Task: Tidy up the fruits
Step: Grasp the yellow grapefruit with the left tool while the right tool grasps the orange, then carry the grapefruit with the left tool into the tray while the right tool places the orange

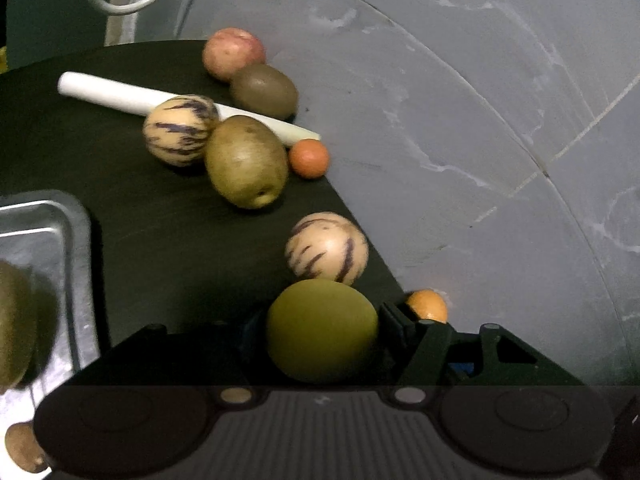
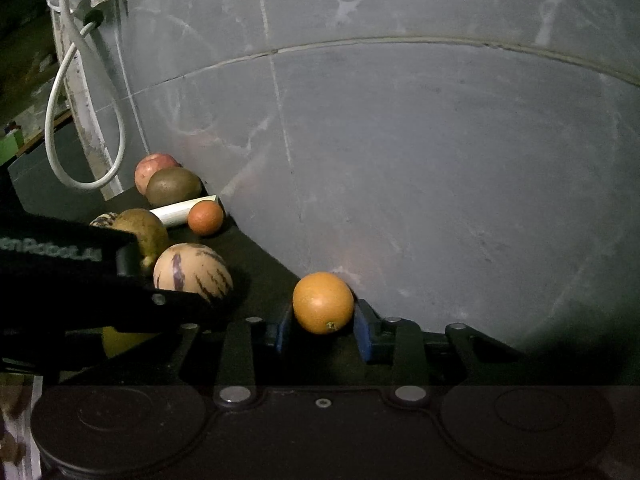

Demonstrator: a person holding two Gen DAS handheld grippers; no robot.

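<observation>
Both grippers grip fruit: left (image 1: 322, 332) a green fruit (image 1: 322, 330), right (image 2: 323, 320) an orange (image 2: 323, 302).

Dim light; grey streaked wall (image 2: 440, 140), dark tabletop (image 1: 120, 200), white cable loop (image 2: 72, 128) hanging at left.

My left tongs (image 1: 320, 336) are closed around a green fruit (image 1: 322, 330), gripped between both fingers close in front of the body. My right tongs (image 2: 323, 320) bracket an orange (image 2: 323, 302), with the blue pads (image 2: 365, 334) at either side of it; whether they press on it cannot be determined. The left unit crosses the lower left of the right wrist view, just beside the right tongs.
</observation>
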